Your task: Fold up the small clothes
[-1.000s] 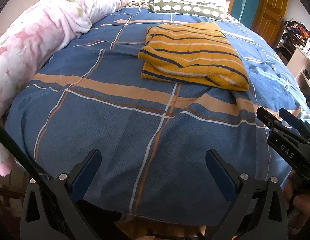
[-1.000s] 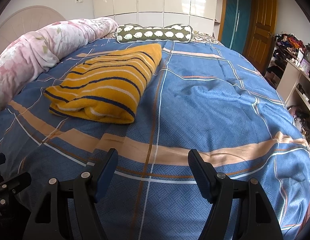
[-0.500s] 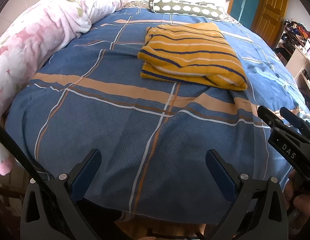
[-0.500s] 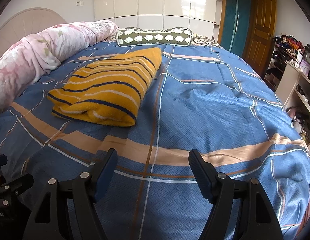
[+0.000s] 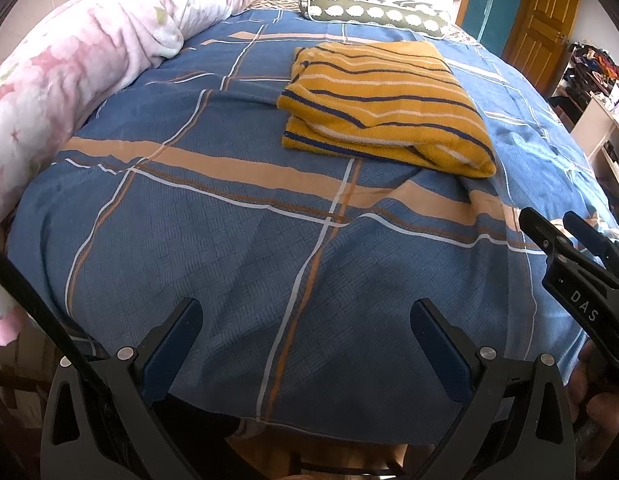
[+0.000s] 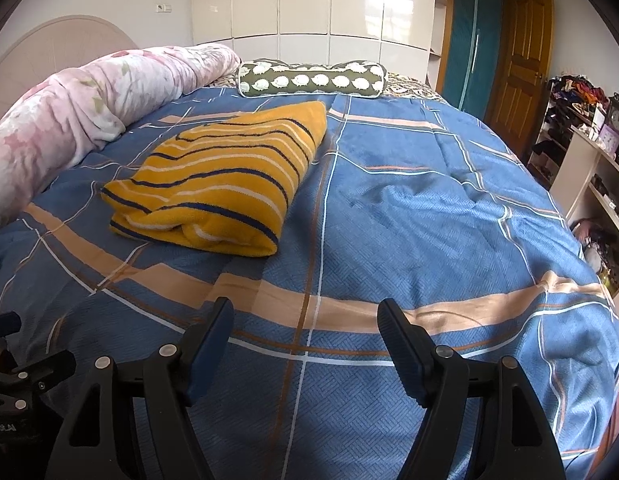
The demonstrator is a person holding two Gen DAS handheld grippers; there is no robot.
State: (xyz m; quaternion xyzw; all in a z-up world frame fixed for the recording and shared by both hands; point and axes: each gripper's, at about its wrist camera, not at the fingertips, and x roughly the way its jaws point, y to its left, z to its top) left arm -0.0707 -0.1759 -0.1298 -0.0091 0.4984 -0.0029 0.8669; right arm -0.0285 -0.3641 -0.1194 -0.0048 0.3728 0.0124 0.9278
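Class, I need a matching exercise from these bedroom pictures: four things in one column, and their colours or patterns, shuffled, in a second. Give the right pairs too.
Things:
1. garment
2. bolster
3. quilt
4. door

Colours:
A. pink floral
B. brown wood
C. yellow with dark and white stripes
D. olive green with white shapes

Pairs: 1-C, 2-D, 3-A, 4-B

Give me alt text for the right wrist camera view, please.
A folded yellow striped garment lies on a blue plaid bedspread, untouched. The right gripper hangs open and empty above the near edge; a rolled pink quilt and green bolster pillow sit behind.
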